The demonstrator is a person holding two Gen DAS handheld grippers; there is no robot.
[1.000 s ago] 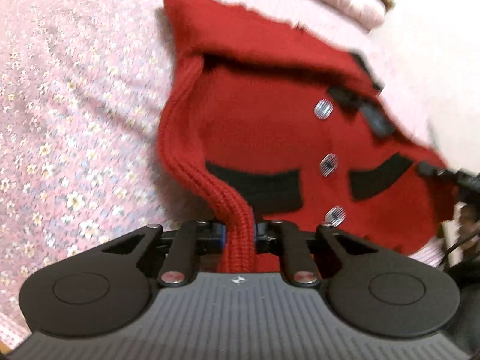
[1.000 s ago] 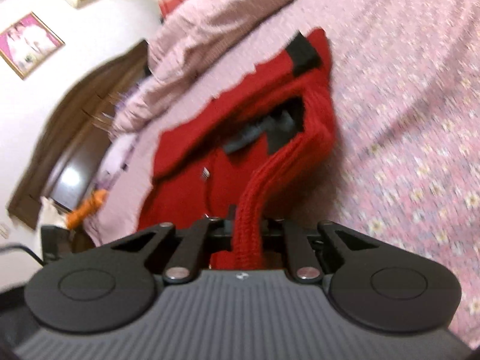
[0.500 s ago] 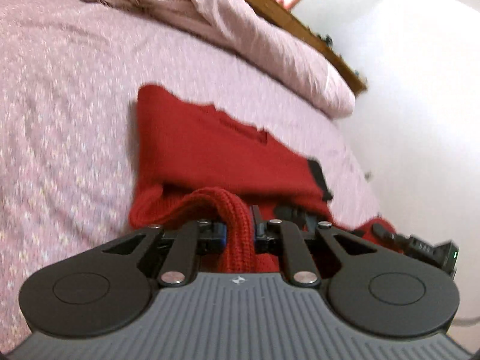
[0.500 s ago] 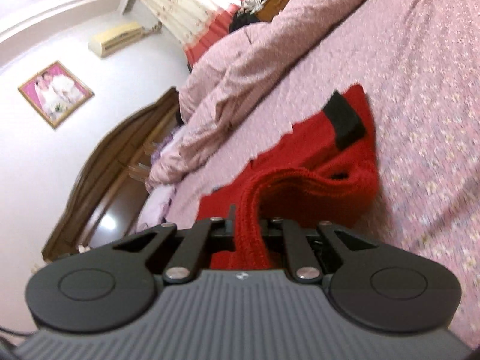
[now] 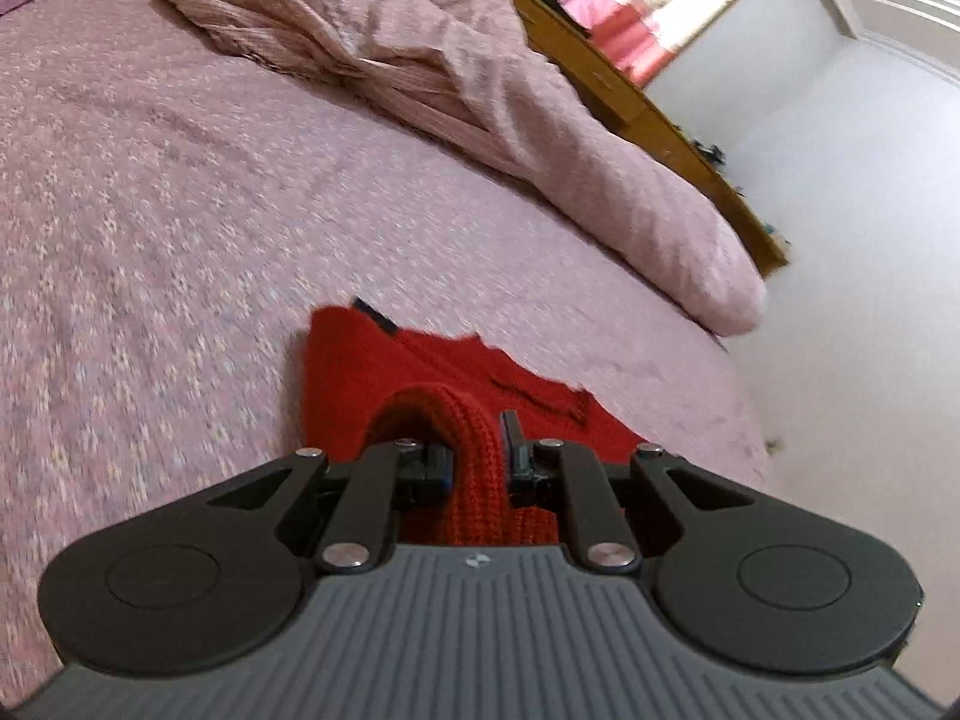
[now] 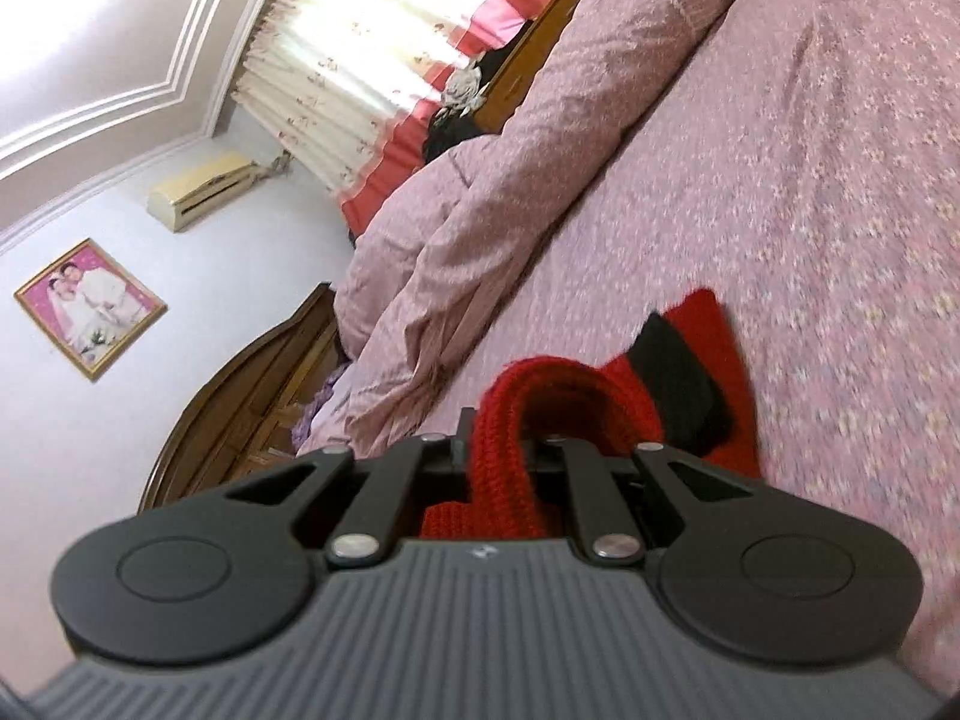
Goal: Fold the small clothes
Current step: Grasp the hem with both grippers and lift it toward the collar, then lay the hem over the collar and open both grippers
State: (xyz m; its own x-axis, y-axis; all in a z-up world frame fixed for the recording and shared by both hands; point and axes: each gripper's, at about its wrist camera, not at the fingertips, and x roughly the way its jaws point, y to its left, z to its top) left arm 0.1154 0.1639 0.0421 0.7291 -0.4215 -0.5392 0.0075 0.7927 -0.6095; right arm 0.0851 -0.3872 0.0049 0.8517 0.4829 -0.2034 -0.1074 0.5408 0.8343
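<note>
A small red knit cardigan [image 5: 384,372] with black trim lies on the pink floral bedspread [image 5: 150,228]. My left gripper [image 5: 477,450] is shut on its ribbed red hem, which loops up between the fingers. In the right wrist view my right gripper [image 6: 501,450] is shut on another part of the ribbed hem; the cardigan [image 6: 714,336] with a black band [image 6: 678,372] lies just ahead of it. Most of the garment is hidden below both grippers.
A crumpled pink duvet [image 5: 480,78] lies along the far side of the bed, also in the right wrist view [image 6: 510,192]. A wooden headboard [image 6: 240,408] and a wall [image 5: 870,300] border the bed.
Both grippers have carried the hem forward over the cardigan and tilted up. The buttoned front, visible a second ago, is now out of sight. Both grips held.
</note>
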